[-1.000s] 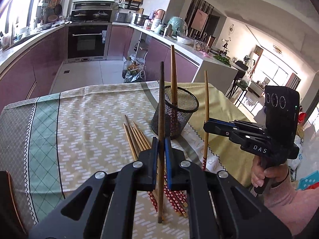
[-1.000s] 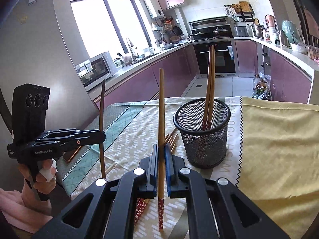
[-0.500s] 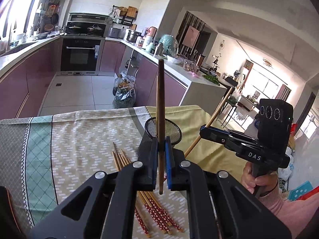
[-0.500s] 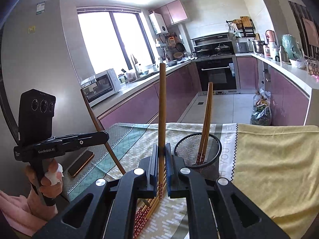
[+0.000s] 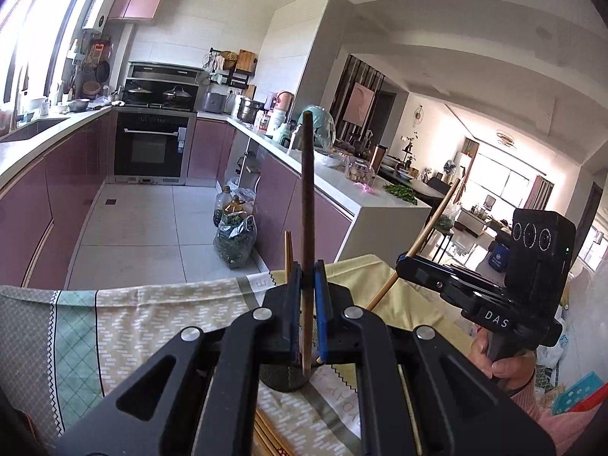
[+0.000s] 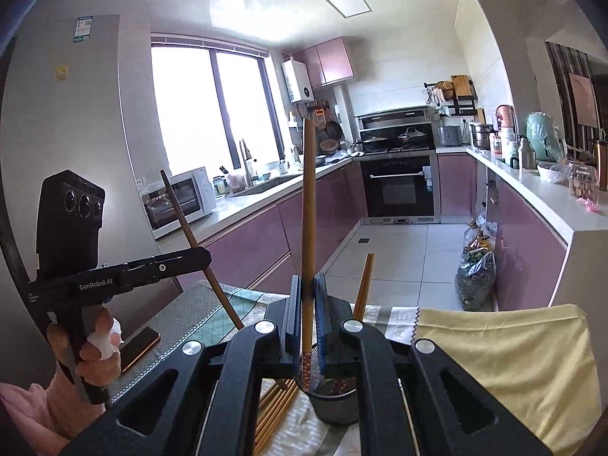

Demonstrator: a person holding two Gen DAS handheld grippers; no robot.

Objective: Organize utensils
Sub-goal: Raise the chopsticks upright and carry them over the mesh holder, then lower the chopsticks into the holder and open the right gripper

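In the left wrist view my left gripper (image 5: pixel 307 277) is shut on a dark brown chopstick (image 5: pixel 306 197) that stands upright. Its lower tip hangs over the black mesh holder (image 5: pixel 283 378), which has two chopsticks (image 5: pixel 288 250) in it. My right gripper (image 6: pixel 307 288) is shut on a light wooden chopstick (image 6: pixel 308 209) with a red patterned end, just above the same mesh holder (image 6: pixel 334 399). Each view shows the other gripper from the side, right gripper (image 5: pixel 402 262) and left gripper (image 6: pixel 205 256), with its chopstick tilted. Several loose chopsticks (image 6: pixel 277 406) lie on the cloth beside the holder.
A patterned tablecloth (image 5: pixel 133 323) covers the table, with a yellow cloth (image 6: pixel 494 349) on the right. A phone (image 6: pixel 138 347) lies near the left edge. Behind the table are a tiled floor, purple kitchen cabinets and bags (image 5: pixel 235 239) on the floor.
Both grippers have risen with their chopsticks and now point less steeply down. The holder has dropped low in both views, under the fingers. Each side-on chopstick has gone from upright to tilted.
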